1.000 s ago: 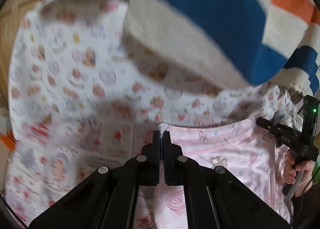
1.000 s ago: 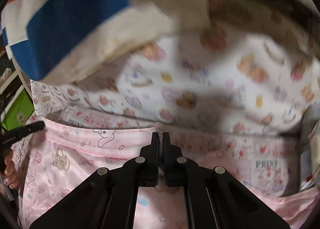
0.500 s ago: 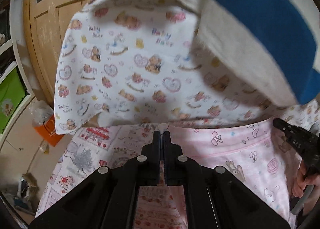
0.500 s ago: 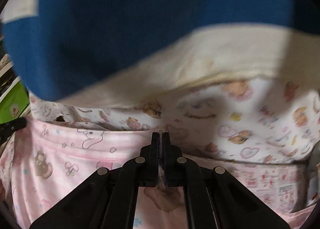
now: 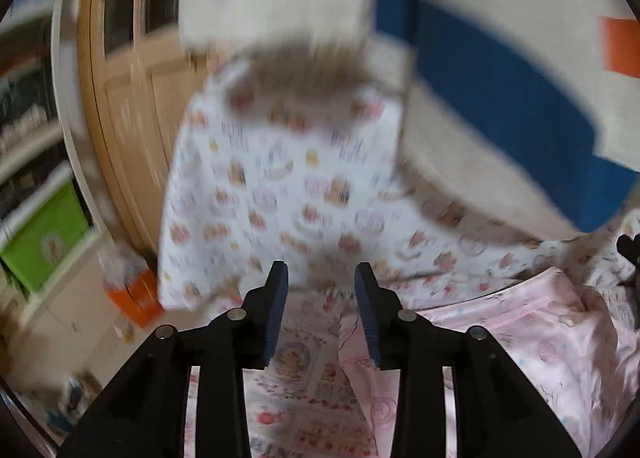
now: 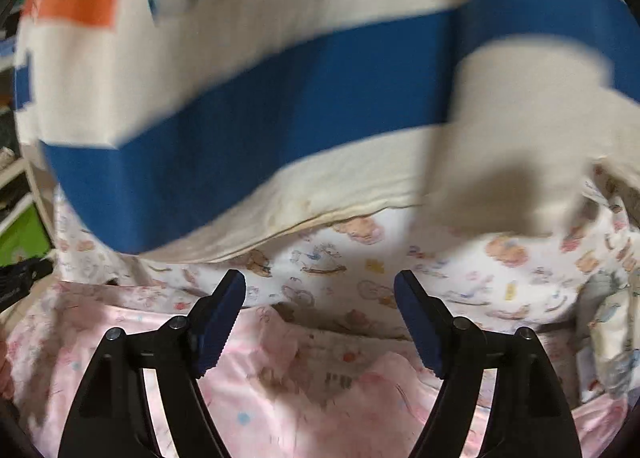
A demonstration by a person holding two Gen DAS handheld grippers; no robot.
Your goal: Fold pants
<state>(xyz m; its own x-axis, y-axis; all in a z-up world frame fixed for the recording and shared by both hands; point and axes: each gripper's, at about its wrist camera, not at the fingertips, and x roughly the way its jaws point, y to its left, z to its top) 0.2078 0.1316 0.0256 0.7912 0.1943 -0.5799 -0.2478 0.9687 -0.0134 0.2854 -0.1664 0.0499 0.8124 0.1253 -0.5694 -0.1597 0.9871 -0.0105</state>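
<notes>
The pink printed pants (image 5: 520, 334) lie on the patterned bedding, folded, their upper edge running across the right half of the left wrist view. In the right wrist view the pants (image 6: 280, 398) fill the lower part under the fingers. My left gripper (image 5: 321, 278) has its jaws opening, with nothing between the pads; the pants' corner lies just below its right finger. My right gripper (image 6: 320, 290) is opening wide above the pants' edge and holds nothing. The tip of the other gripper (image 5: 628, 246) shows at the right edge of the left wrist view.
A white sheet (image 5: 280, 186) with a bear print covers the surface beyond the pants. A person's blue, cream and orange striped top (image 6: 280, 98) hangs close above. At left stand a wooden door (image 5: 124, 106), a green box (image 5: 44, 234) and an orange bag (image 5: 136, 298).
Both grippers were shut on the pants' edge and have now let go, jaws apart. Both have lifted and tilted up, so more of the room and the striped top shows.
</notes>
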